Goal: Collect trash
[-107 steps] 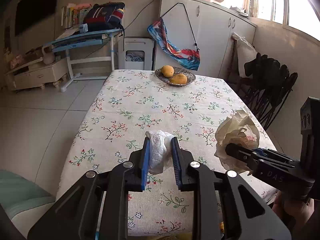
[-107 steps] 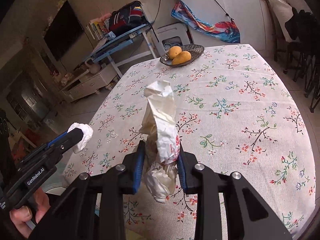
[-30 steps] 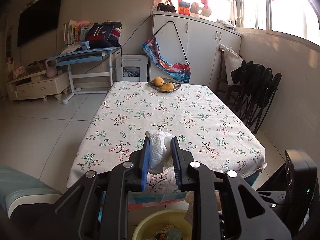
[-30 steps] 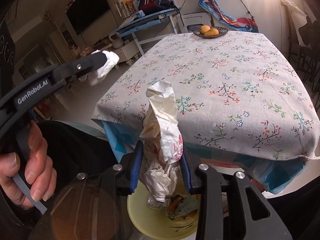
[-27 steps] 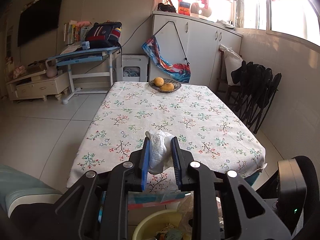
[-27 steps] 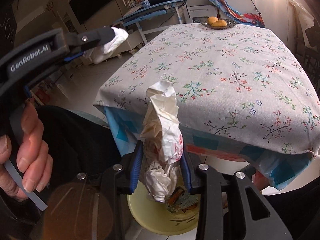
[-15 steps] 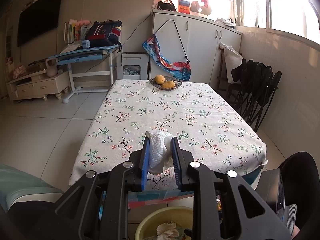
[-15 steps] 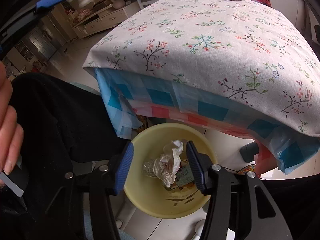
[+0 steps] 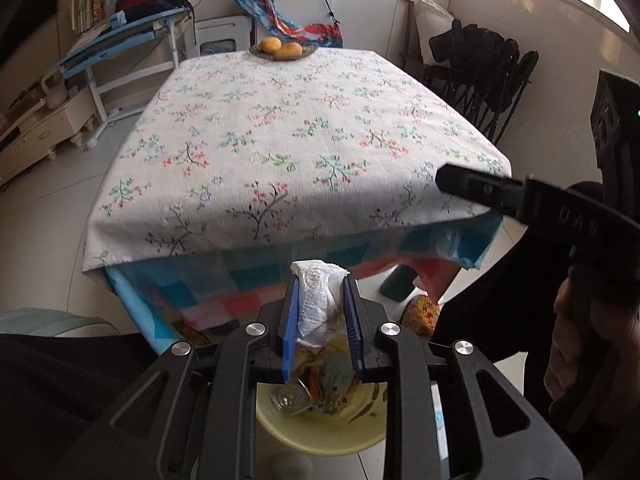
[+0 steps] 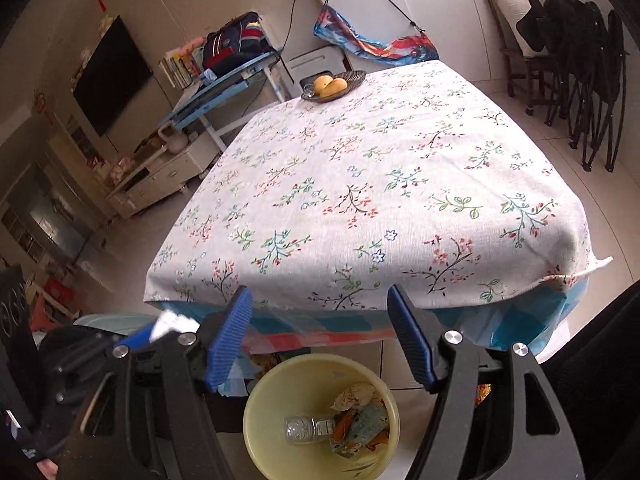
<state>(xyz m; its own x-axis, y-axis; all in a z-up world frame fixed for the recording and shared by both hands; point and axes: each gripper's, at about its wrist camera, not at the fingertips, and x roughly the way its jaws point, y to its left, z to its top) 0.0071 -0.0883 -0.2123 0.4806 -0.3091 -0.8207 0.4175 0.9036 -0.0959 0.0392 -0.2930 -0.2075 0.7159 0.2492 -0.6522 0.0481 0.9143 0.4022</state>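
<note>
My left gripper (image 9: 319, 280) is shut on a crumpled white tissue (image 9: 318, 304) and tilts down over a yellow bin (image 9: 320, 446) on the floor in front of the table. The right wrist view shows the same bin (image 10: 256, 400) holding a crumpled paper wrapper (image 10: 356, 394), a plastic bottle (image 10: 308, 426) and other wrappers. My right gripper (image 10: 318, 294) hangs above it, its jaws opening with nothing between them. The tissue (image 10: 174, 323) shows at lower left of that view. One right finger (image 9: 480, 192) crosses the left wrist view.
The table with a floral cloth (image 10: 380, 180) stands just behind the bin, with a fruit dish (image 10: 332, 84) at its far end. Folded black chairs (image 9: 488, 68) stand on the right and a blue desk (image 9: 120, 44) on the left. Dark clothing flanks the bin.
My right gripper opened and its crumpled paper wrapper dropped into the bin. My left gripper sank and tipped down over the bin, still shut on the tissue.
</note>
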